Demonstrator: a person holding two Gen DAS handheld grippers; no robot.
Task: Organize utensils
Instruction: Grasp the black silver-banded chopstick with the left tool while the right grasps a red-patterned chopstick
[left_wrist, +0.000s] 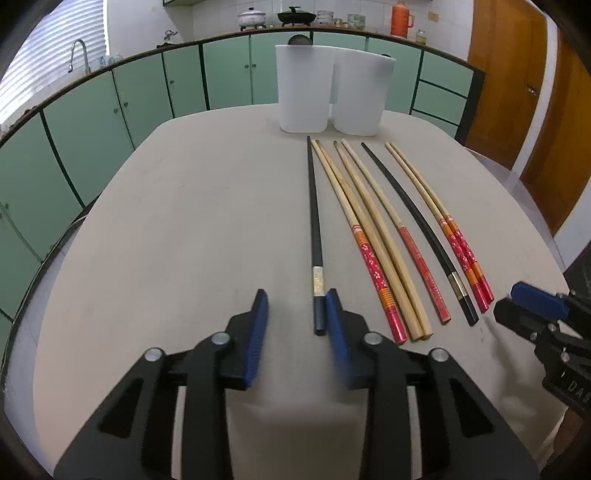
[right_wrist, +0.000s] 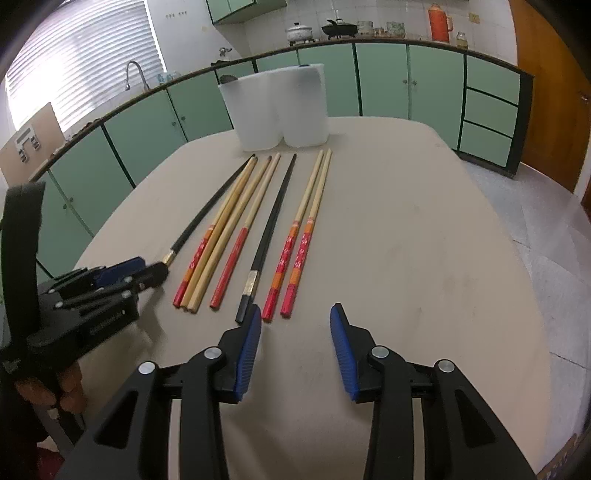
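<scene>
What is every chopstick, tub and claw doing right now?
Left black chopstick: flat on the table, its end between the left claw's pads.
Other black chopstick: flat, free, its end beside the right claw's pad.
Wooden chopsticks: six, flat, side by side.
White tubs: two, upright, side by side.
Left claw: open, not gripping.
Right claw: open, empty.
Table: carries everything.

ahead of your left gripper's blue ribbed pads (left_wrist: 258, 332) lies a black chopstick with a silver band (left_wrist: 315, 236); right of it, tan bamboo chopsticks with red, orange-banded, white-flowered ends (left_wrist: 373, 266); beyond, two white plastic containers (left_wrist: 303, 92).
</scene>
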